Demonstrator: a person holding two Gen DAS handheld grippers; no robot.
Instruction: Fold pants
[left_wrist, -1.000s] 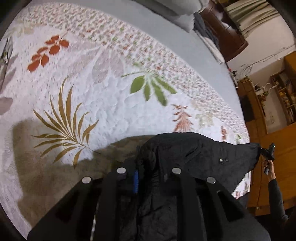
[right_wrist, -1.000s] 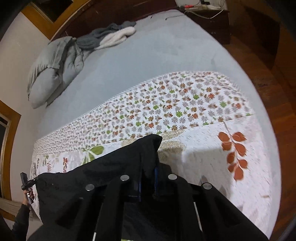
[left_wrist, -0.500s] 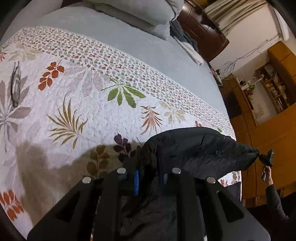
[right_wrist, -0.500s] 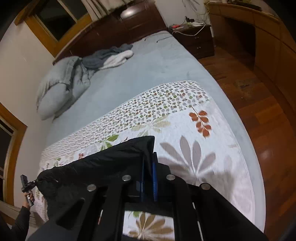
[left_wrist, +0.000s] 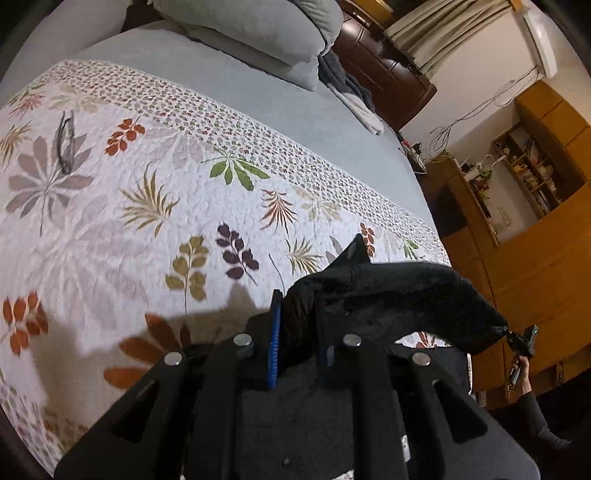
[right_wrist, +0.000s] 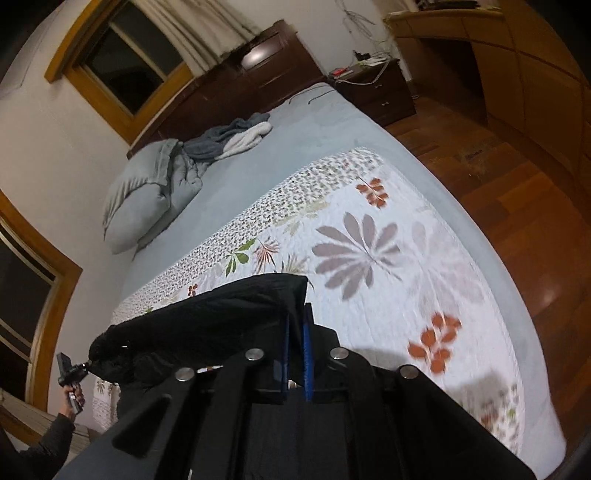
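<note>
Black pants (left_wrist: 402, 295) hang stretched between my two grippers, held up above a white leaf-print quilt (left_wrist: 129, 206). My left gripper (left_wrist: 297, 314) is shut on one end of the top edge of the pants. My right gripper (right_wrist: 296, 325) is shut on the other end of the pants (right_wrist: 221, 317). Each view shows the far gripper small at the other end: the right one in the left wrist view (left_wrist: 517, 338), the left one in the right wrist view (right_wrist: 79, 369). The lower part of the pants hangs below the frames, hidden.
The quilt (right_wrist: 388, 258) lies on a grey-blue bed (right_wrist: 295, 147). Grey pillows (left_wrist: 258, 33) and a heap of grey and white cloth (right_wrist: 229, 136) lie by the dark headboard. A dark thin object (left_wrist: 66, 142) lies on the quilt. Wooden floor (right_wrist: 517, 184) and cabinets (left_wrist: 535, 258) flank the bed.
Both grippers have risen and tilted up with the pants. More of the bed, headboard and room shows now. The pants hang higher over the quilt.
</note>
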